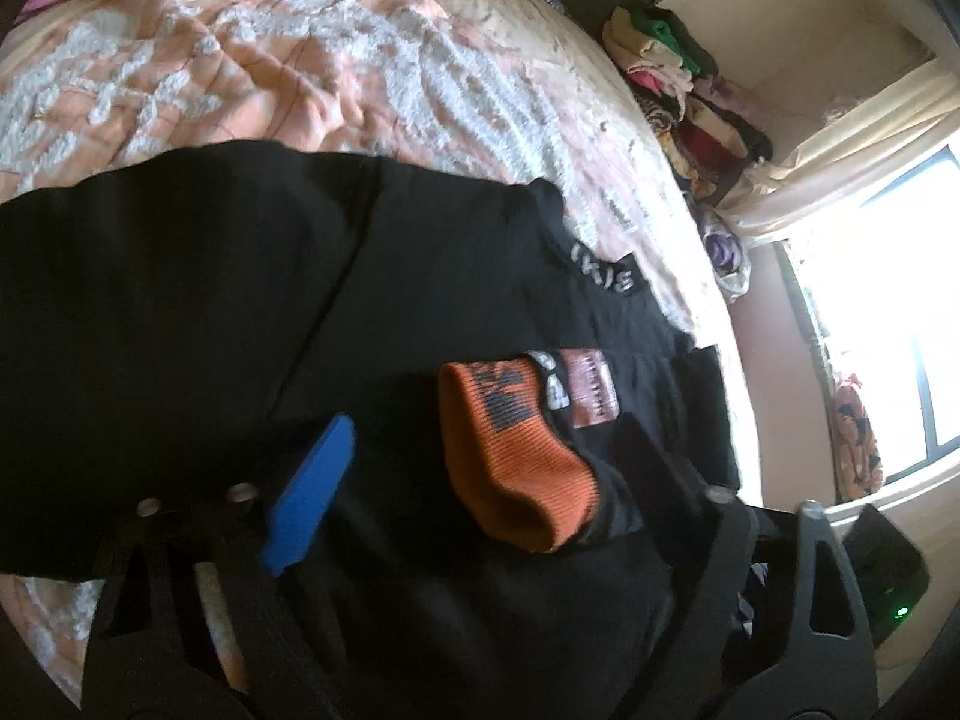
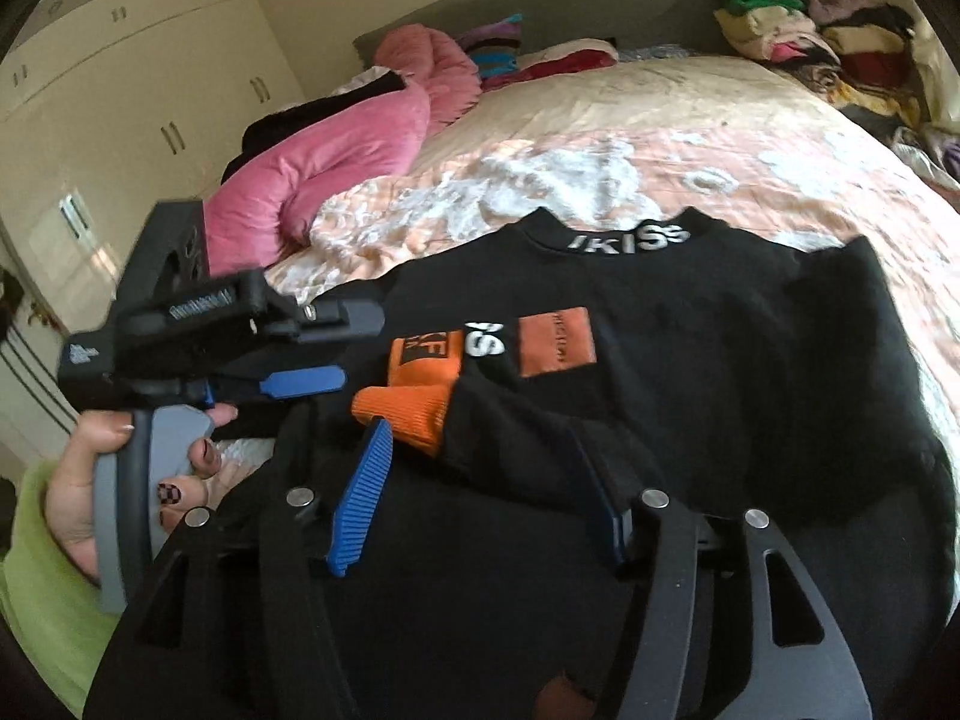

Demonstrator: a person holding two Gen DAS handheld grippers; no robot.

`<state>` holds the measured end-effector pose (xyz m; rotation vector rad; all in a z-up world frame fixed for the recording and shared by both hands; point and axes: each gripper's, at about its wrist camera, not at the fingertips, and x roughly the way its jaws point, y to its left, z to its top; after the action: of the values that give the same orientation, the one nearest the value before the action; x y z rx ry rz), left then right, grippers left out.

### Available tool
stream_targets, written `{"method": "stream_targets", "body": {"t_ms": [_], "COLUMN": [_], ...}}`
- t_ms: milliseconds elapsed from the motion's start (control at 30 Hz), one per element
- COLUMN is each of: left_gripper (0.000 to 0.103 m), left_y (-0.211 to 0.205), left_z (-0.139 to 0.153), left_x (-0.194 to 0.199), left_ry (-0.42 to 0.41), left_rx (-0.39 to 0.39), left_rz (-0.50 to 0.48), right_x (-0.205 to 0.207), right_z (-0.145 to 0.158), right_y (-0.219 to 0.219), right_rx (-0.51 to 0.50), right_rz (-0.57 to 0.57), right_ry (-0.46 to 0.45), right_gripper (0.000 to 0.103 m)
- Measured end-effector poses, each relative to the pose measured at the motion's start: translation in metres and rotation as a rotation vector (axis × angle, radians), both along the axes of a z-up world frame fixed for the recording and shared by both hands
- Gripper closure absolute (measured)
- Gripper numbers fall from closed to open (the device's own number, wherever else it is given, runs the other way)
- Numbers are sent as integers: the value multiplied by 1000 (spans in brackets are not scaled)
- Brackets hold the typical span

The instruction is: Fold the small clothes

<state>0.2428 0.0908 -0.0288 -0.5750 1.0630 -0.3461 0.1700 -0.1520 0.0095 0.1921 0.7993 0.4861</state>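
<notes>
So the black sweatshirt (image 2: 690,324) is lying spread on the bedspread (image 2: 750,144) straight ahead of both tools, collar pointing away. One sleeve with the orange cuff (image 2: 414,414) is already lying folded in across the chest, so I'm guessing we're early: the other sleeve and the body folds are still waiting.

The right gripper (image 2: 480,498) is sitting wide apart, straddling that sleeve without pinching it. The left gripper (image 2: 324,354) is hovering just off to its left, also parted and gripping nothing as far as I can tell.

No real containers showing, just a clothes pile (image 2: 798,30) sitting far ahead on the right.
</notes>
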Motion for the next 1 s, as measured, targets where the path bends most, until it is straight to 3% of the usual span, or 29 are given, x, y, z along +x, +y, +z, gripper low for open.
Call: {"method": "stream_targets", "body": {"t_ms": [100,367,400,433,500,800,1000], "left_gripper": [53,55,59,79,93,97,97], "left_y": [-6,-35,-38,-41,-47,-50,-36], "left_z": [-3,-10,-9,-7,-4,63,49], "left_x": [2,8,8,8,9,-14,-9], "left_ry": [1,-2,-9,-22,-39,-270,-209], "left_rx": [-3,53,66,81,114,139,169], "left_rz": [-26,-69,-74,-87,-99,-134,-103], "right_x": [-4,-9,-9,-10,-10,-12,-10], "right_z": [4,7,6,6,5,6,1], "right_y": [-14,-56,-60,-64,-76,-117,-127], "right_rx": [-4,31,31,32,35,-1,-28], "right_rz": [-46,-154,-165,-176,-212,-368,-411], "right_ry": [-8,-15,-14,-12,-5,-1,19], "right_gripper": [45,45,45,45,45,45,45]}}
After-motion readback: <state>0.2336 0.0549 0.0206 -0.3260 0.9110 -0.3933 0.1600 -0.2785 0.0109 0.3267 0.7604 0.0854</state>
